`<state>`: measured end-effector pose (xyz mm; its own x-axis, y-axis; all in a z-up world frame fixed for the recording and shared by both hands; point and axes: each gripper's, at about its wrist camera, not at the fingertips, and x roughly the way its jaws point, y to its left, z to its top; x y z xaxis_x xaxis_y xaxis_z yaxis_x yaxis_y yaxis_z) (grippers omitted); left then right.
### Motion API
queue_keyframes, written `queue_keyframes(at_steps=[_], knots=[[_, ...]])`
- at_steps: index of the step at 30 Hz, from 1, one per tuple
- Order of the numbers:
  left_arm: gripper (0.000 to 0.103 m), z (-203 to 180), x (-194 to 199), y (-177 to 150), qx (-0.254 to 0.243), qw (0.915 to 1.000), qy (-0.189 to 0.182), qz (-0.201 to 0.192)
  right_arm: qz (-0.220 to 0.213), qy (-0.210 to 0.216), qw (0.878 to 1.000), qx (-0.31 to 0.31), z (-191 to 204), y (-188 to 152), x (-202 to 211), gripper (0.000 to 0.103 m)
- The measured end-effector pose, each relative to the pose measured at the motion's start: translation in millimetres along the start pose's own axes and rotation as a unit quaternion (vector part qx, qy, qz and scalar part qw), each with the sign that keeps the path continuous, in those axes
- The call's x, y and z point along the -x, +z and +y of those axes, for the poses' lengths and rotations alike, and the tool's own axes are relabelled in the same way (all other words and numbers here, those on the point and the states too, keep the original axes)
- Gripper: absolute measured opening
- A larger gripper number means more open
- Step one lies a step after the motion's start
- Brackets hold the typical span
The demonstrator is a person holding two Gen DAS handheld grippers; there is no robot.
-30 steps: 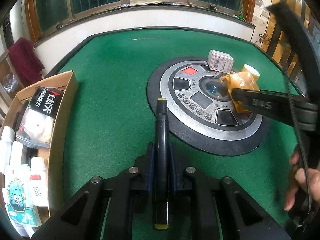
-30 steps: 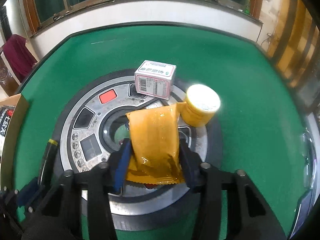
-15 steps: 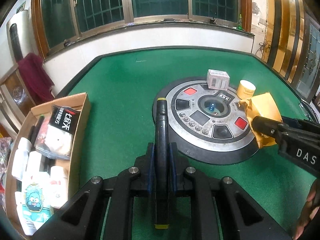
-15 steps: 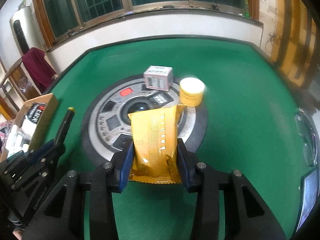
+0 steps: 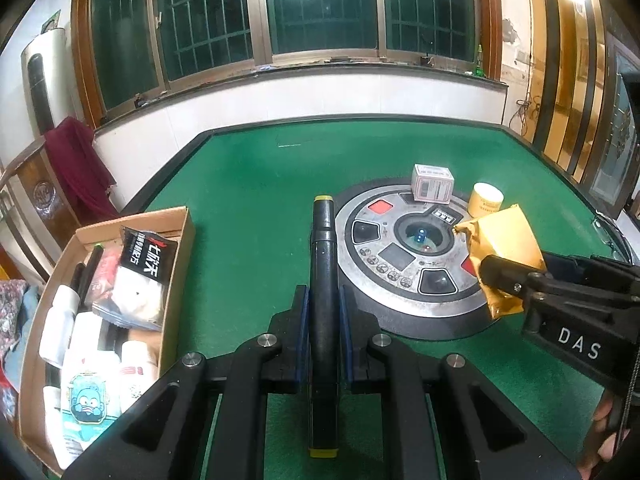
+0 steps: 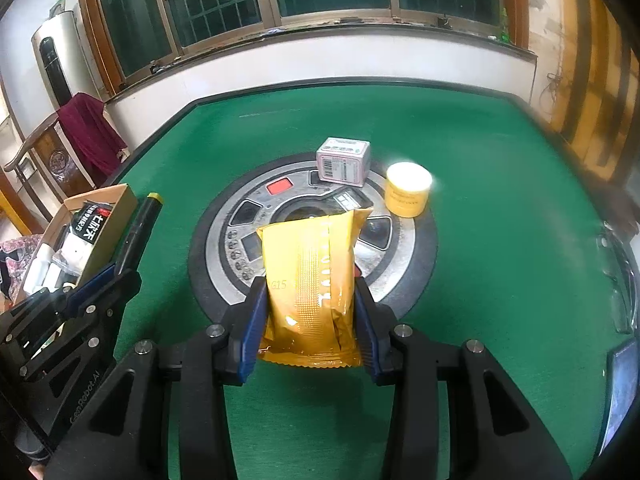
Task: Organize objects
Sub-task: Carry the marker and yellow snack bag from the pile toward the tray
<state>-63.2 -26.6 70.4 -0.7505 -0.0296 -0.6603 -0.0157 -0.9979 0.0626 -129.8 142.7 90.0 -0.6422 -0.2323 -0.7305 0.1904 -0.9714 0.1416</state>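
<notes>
My left gripper is shut on a black marker with yellow ends, held lengthwise above the green table. My right gripper is shut on a golden-yellow sachet, lifted over the round silver control panel. In the left wrist view the sachet and the right gripper show at the right. The marker and the left gripper show at the left of the right wrist view. A cardboard box full of packets and bottles stands at the left.
A small white-pink carton and a yellow jar stand at the far rim of the panel. A chair with a dark red cloth stands beyond the table's left edge. A person's fingers show at the lower right.
Both grippers have risen and drawn back from the panel with marker and sachet held. The right gripper carried the sachet off the panel's middle toward its near right rim.
</notes>
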Motion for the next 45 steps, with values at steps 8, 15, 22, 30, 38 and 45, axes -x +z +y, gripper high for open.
queue_keyframes(at_steps=[8, 15, 22, 30, 38, 45], knots=[[0.012, 9, 21, 1, 0.014, 0.9996, -0.002, -0.024, -0.008, 0.007, 1.0, -0.004, 9, 0, 7, 0.039], [0.012, 25, 43, -4, 0.027, 0.9985, 0.009, -0.046, -0.016, 0.017, 1.0, 0.01, 34, -2, 18, 0.039], [0.012, 47, 57, -8, 0.042, 0.9971, 0.017, -0.062, -0.022, 0.022, 0.999, 0.035, 61, 1, 27, 0.039], [0.012, 82, 71, -16, 0.067, 0.9943, 0.027, -0.079, -0.025, 0.026, 0.997, 0.062, 93, 2, 31, 0.039], [0.012, 131, 73, -24, 0.112, 0.9905, 0.036, -0.071, -0.016, 0.04, 0.994, 0.098, 137, 9, 22, 0.039], [0.012, 182, 64, -45, 0.161, 0.9836, 0.063, -0.05, 0.019, 0.076, 0.991, 0.109, 174, 21, -8, 0.039]])
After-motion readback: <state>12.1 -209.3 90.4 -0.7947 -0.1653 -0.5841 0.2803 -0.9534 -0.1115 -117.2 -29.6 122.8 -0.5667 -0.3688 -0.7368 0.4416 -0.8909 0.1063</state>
